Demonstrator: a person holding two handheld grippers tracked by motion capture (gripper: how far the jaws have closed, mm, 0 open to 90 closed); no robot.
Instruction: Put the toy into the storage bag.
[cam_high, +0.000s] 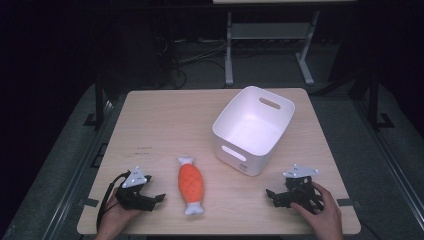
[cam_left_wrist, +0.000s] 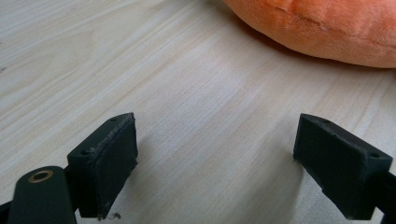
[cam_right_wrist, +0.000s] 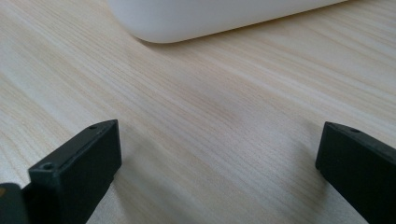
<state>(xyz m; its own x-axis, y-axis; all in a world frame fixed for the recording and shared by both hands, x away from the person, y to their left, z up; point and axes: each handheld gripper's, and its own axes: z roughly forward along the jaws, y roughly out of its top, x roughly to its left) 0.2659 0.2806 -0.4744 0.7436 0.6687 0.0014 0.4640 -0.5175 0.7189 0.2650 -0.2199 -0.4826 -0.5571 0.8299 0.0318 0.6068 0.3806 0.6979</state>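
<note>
On the pale wooden table your empty white plastic bin stands far right, the orange plush drumstick toy lies untouched at front centre, and your left gripper and right gripper rest released beside it, so nothing looks started yet.

One orange plush toy, one white bin, one wooden table, two tools.
</note>
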